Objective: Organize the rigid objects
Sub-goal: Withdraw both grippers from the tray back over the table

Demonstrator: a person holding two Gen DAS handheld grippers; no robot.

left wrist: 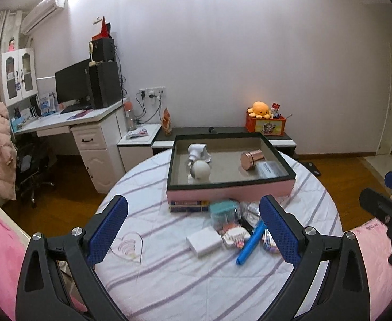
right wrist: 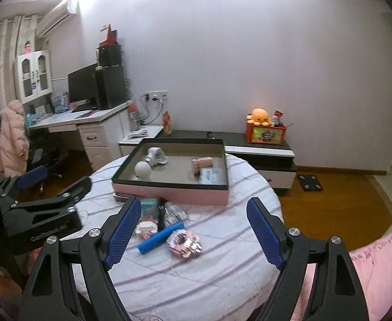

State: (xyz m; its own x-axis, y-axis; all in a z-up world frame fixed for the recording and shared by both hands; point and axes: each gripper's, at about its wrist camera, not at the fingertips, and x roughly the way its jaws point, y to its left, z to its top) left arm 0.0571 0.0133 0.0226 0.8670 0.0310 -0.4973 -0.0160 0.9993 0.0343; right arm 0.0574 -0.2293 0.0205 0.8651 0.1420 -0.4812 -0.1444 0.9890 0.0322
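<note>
A pink box with a dark rim stands on the round table. Inside it lie a white round gadget and a rose-gold cylinder; they also show in the right wrist view. In front of the box lie a white block, a blue cylinder, a teal-lidded case and small packets. My left gripper is open above these loose things. My right gripper is open above the blue cylinder and packets.
A clear heart-shaped piece lies on the table's left. A flat blue tin sits against the box front. Beyond the table are a white desk with a monitor, a low cabinet and an orange box with a plush.
</note>
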